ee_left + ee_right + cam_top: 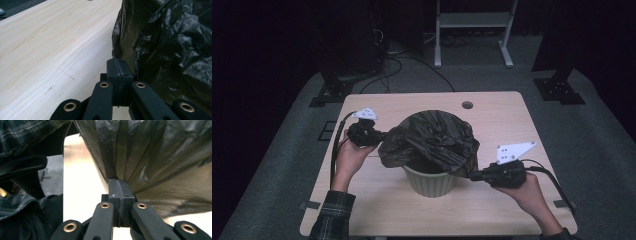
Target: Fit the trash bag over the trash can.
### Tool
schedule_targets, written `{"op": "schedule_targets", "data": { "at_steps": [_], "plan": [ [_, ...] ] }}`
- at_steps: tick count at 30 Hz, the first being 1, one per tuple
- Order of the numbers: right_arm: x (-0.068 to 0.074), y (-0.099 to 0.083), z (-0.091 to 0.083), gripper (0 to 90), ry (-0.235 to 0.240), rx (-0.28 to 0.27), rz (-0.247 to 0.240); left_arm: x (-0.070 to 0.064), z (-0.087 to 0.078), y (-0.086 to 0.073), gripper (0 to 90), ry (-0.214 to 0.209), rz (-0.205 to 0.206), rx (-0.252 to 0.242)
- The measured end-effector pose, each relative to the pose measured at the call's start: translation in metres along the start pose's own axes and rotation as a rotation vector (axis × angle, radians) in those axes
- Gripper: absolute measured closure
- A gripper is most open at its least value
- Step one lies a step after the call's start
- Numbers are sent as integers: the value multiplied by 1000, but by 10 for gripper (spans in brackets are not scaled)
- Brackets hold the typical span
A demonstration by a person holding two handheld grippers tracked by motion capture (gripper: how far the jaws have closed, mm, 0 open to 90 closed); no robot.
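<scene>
Right gripper (474,175), nearest the person: fingers (115,191) closed on a pleated edge of the black bin bag (432,140), pulling it taut over the near rim. Left gripper (379,136): fingers (114,72) pinched shut on the opposite edge. The opposed grips likely spread the bag's mouth for seating. Bag sits draped over the green bin (430,181), mid-tabletop (497,115); far rim looks covered.

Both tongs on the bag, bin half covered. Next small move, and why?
Probably draw both tongs apart and down, to stretch the black bin bag over the rim of the green bin. The left tongs and right tongs are each shut on the bag's edge, and the film sits bunched above the bin, not yet folded over.
</scene>
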State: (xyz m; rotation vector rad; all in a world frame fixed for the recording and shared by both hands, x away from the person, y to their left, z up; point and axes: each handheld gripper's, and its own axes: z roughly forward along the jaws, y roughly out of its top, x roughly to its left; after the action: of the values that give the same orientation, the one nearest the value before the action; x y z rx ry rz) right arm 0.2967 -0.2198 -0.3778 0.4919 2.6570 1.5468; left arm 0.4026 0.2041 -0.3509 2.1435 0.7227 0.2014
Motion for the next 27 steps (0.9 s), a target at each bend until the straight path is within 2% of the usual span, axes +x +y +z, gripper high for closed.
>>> {"op": "schedule_targets", "data": {
  "at_steps": [3,12,16,18,20,22,27],
  "plan": [
    [0,-6,9,899,14,30,5,0,1,0,900,-3,1,0],
    [2,-24,41,899,25,179,9,0,1,-1,900,-6,-1,-2],
    [-4,-37,48,899,32,202,42,0,1,-1,900,-8,-3,-4],
    [-6,-41,46,899,39,187,61,0,1,-1,900,-6,-2,-2],
    [-5,-40,42,893,26,180,56,0,0,-1,900,-6,-3,-3],
    [-3,-35,34,838,34,149,59,0,0,-1,900,-6,-1,-4],
    [3,-19,15,805,25,102,42,0,-2,1,900,-4,4,-6]
  ]
}}
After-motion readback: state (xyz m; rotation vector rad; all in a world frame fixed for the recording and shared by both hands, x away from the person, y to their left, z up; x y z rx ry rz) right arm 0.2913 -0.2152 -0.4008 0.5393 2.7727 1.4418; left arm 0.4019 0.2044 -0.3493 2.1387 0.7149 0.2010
